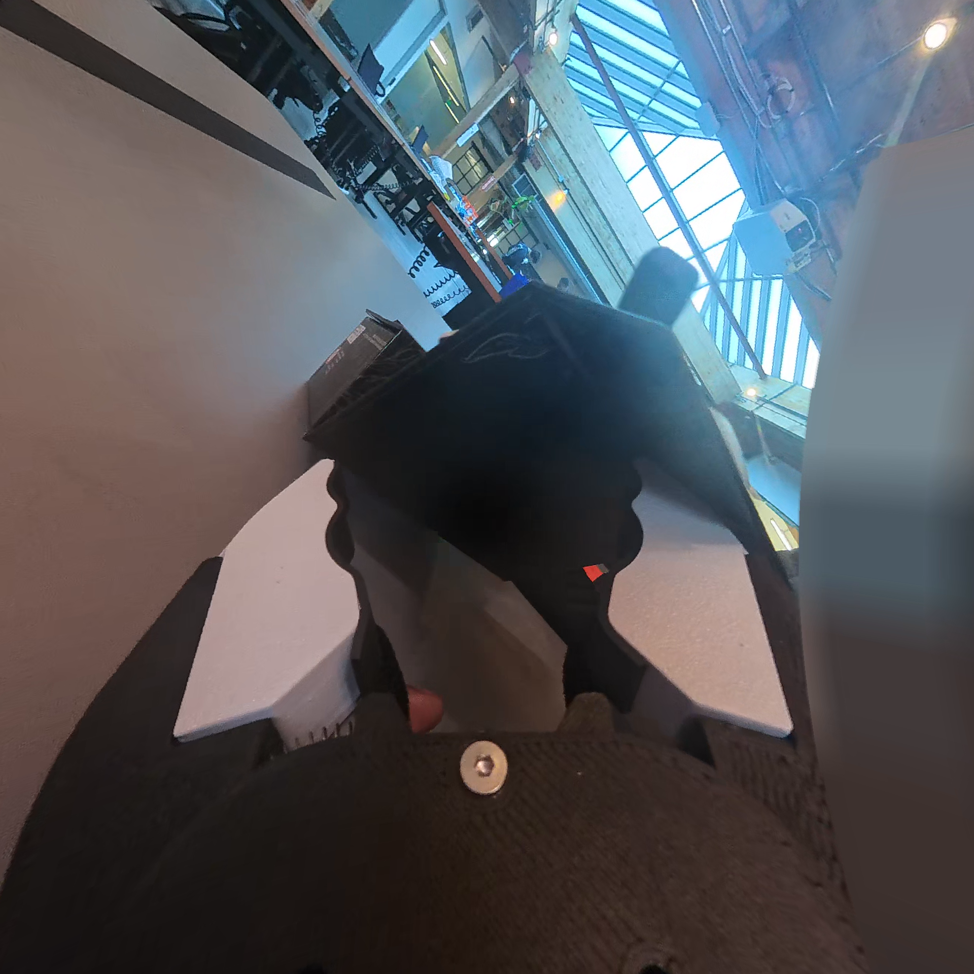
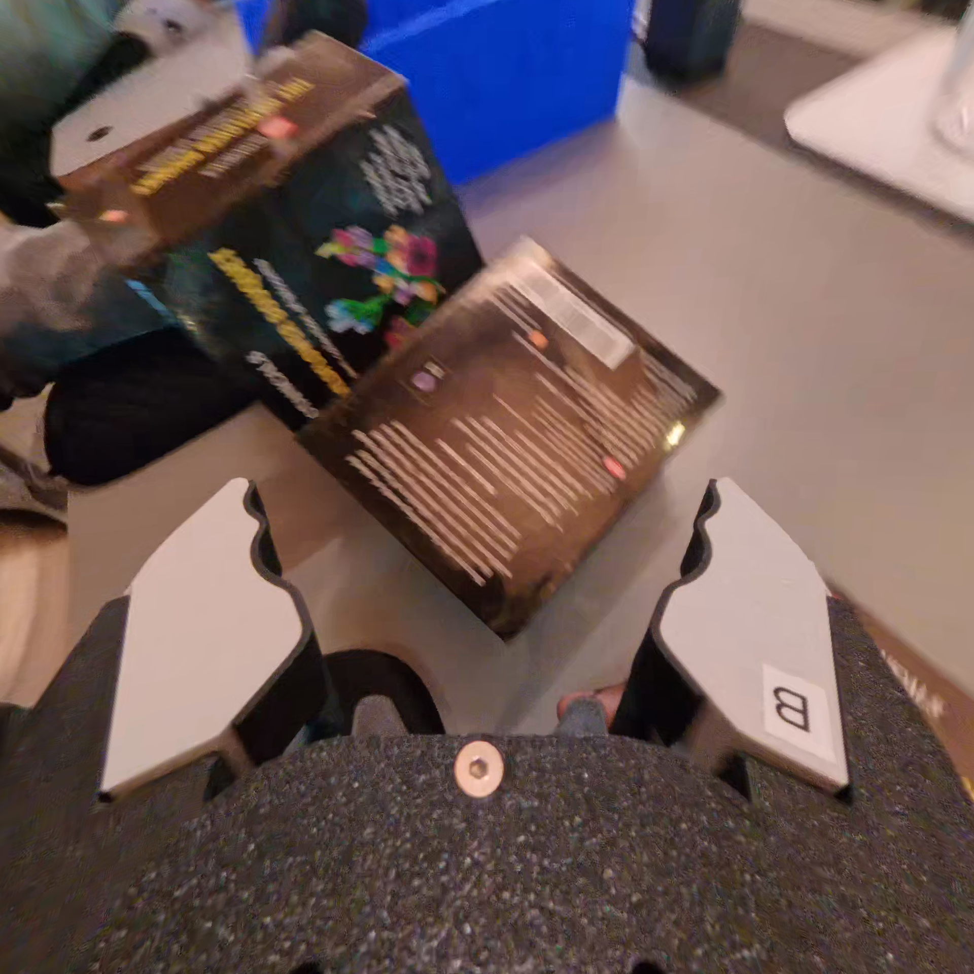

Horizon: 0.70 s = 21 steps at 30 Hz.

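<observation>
Your left gripper [image 1: 485, 522] has its fingers pressed on a black box [image 1: 527, 421]; it juts far beyond them, so it could twist loose. Your right gripper [image 2: 482, 527] stands wide, one corner of the tilted dark box [image 2: 506, 437] between its fingers untouched. Blue bin [image 2: 495, 79] beyond: contents hidden.

A box [image 2: 506, 448] lies on the table [image 2: 738, 316], between the right fingers [image 2: 211, 606]. Behind it on the left stands a bigger box [image 2: 316, 237], and a bin [image 2: 500, 79] behind that.
</observation>
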Motion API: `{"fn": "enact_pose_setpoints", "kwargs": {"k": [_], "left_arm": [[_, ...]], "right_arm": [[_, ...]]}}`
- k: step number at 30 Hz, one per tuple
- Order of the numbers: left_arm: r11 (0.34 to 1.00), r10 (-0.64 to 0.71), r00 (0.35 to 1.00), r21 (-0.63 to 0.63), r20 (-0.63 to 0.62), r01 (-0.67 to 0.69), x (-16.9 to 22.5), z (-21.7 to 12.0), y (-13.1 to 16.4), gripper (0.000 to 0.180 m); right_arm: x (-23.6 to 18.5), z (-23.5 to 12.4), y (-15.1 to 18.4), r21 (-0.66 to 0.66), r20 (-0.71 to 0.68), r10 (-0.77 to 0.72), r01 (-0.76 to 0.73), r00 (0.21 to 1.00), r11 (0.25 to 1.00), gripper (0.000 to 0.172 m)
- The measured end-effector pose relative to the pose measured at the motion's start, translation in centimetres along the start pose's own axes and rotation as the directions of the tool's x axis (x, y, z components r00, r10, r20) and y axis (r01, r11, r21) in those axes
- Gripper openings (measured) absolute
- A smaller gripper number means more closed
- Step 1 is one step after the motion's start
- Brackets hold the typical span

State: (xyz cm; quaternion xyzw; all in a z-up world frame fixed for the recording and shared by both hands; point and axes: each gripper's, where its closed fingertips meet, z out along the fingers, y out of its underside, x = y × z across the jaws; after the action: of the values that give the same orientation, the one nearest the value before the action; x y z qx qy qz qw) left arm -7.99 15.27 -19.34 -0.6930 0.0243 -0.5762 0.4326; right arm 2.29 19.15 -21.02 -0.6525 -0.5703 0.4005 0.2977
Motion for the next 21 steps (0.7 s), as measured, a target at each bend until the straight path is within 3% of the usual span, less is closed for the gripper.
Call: {"fn": "enact_pose_setpoints", "kwargs": {"k": [4, 7, 9, 11, 21], "left_arm": [[0.998, 0.006, 1.0, -0.055, -0.012, -0.006, 0.1, 0.6, 0.6, 0.097], [0.99, 0.03, 1.0, -0.135, 0.003, -0.029, 0.1, 1.4, 1.5, 0.092], [0.98, 0.054, 0.998, -0.192, 0.027, -0.048, 0.0, 2.0, 2.3, 0.082], [0.968, 0.101, 0.992, -0.236, 0.074, -0.081, -0.4, 2.6, 2.9, 0.089], [0.973, 0.155, 0.98, -0.192, 0.127, -0.129, 0.1, 3.8, 1.8, 0.091]], "right_arm": [[1.1, 0.9, 2.4, -0.049, 0.043, 0.239, -0.237, 0.97, 0.97, 0.144], [0.9, 1.6, 1.8, -0.02, 0.075, 0.28, -0.28, 0.957, 0.96, 0.127], [0.7, 1.7, 1.5, -0.007, 0.082, 0.271, -0.272, 0.959, 0.962, 0.122], [0.7, 1.8, 1.5, -0.006, 0.055, 0.239, -0.239, 0.969, 0.971, 0.12], [-0.2, 1.0, -0.6, 0.09, -0.015, 0.147, -0.145, 0.989, 0.985, 0.119]]}}
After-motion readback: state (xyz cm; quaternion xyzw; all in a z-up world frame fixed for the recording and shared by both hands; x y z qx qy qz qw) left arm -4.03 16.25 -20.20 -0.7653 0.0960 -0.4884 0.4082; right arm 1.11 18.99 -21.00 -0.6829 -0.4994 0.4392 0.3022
